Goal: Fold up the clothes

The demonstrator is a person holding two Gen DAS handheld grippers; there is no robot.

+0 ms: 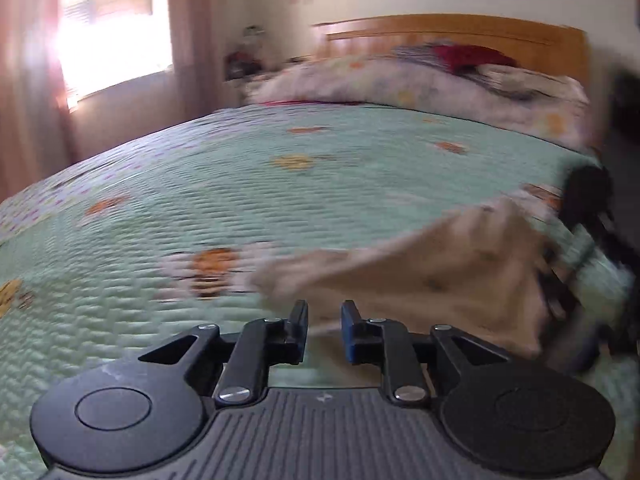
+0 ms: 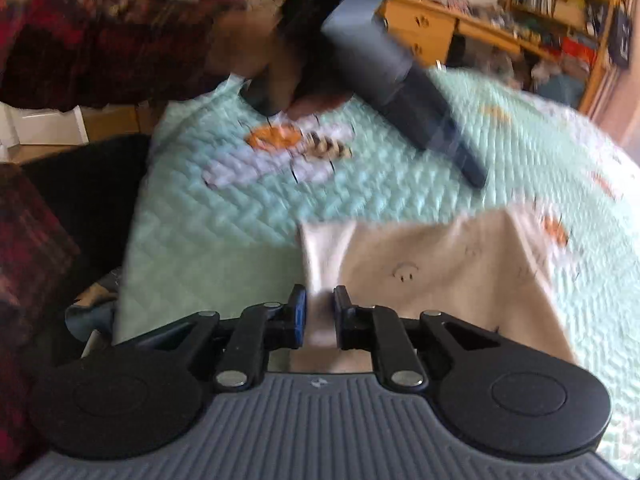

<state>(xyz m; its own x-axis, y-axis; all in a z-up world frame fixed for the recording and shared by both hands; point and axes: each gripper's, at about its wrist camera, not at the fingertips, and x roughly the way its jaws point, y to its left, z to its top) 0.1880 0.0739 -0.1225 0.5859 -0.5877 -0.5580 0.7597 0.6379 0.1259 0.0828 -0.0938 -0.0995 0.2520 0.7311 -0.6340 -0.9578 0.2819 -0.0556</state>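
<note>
Cloth [image 2: 452,276], beige with a small smiley print, draped over the near part of the bed [image 1: 280,184], one end lifted off the quilt. Right claw [image 2: 320,316] pinching a bunched white edge of it between the blue pads, hem running straight into the gap. Left claw [image 1: 324,328] spread a little, nothing clearly between the fingers, cloth just ahead and below; seen from the right wrist, held out over the quilt by a hand [image 2: 256,52] in a plaid sleeve [image 2: 100,40].

Both views smeared with motion, so exact lie of the far edge hard to read. Cannot tell whether a fold is being opened out or laid over; fits a garment being spread flat as well as one being doubled.

For a clean result either way:
- Keep the right pinch firm and low on the hem, not on a wad of bunched fabric.
- Bring the left claw to an opposite corner, square to the edge, before closing.
- Hold the cloth taut between both grips, level with the quilt.
- Lower slowly and flatten creases outward.
- Watch for quilt caught up with the cloth.
</note>
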